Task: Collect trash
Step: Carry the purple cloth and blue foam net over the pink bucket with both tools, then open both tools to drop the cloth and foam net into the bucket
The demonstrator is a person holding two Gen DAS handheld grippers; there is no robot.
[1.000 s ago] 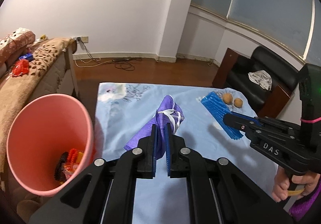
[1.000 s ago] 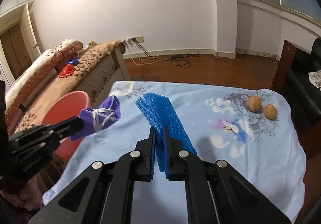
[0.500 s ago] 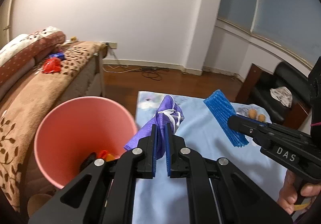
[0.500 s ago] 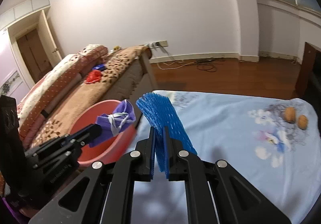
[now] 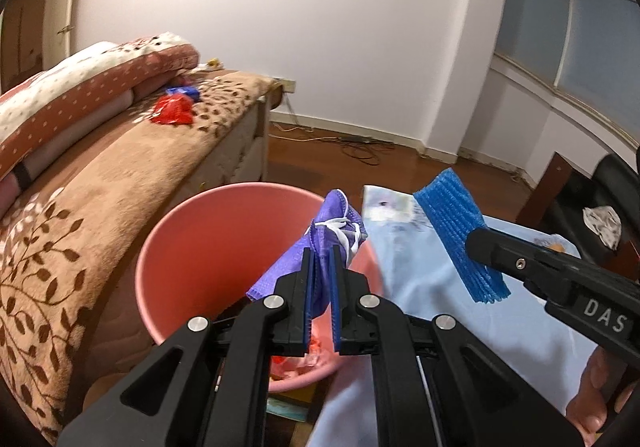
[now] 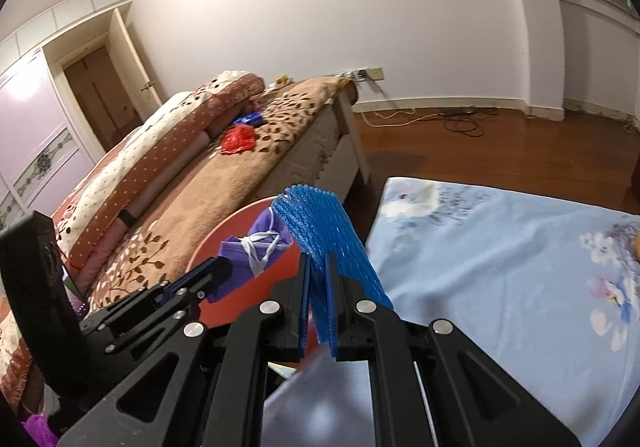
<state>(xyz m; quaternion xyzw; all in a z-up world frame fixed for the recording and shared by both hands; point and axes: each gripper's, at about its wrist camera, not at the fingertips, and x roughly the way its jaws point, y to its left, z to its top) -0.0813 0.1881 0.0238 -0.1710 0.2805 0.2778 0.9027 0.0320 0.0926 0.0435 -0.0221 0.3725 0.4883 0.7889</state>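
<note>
Trash filled both grippers: the left gripper [image 5: 322, 259] pinched a crumpled purple face mask [image 5: 320, 243] between its blue-padded fingers [image 5: 307, 287], and the right gripper [image 6: 318, 267] pinched a folded blue foam net sleeve [image 6: 324, 231] the same way, its pads pressed flat against the mesh.

Everything sat around the pink bucket [image 5: 192, 247]. The mask hung above the bucket's open mouth, toward the rim nearest the table, with its white ear loops [image 5: 340, 229] knotted at the top. Inside the bucket, down at the bottom, some red and orange scraps [image 5: 294, 357] showed between the left gripper's arms; what they were could not be told. The foam sleeve was held in the air on the table side of the bucket in the left wrist view; from the right wrist view its upper end overlapped the bucket's rim, with the mask just beside it.

A table covered in a light blue floral cloth [image 6: 500, 267] stood touching or just beside the bucket. On the bucket's other side ran a bed with a brown leaf-patterned blanket [image 5: 100, 187], and on that blanket, well apart from the bucket, lay a red wrapper [image 5: 172, 113] and a small blue packet [image 5: 184, 91]. Beyond the table stood a black armchair [image 5: 612, 191] with a pale crumpled cloth [image 5: 602, 221] on its seat.
</note>
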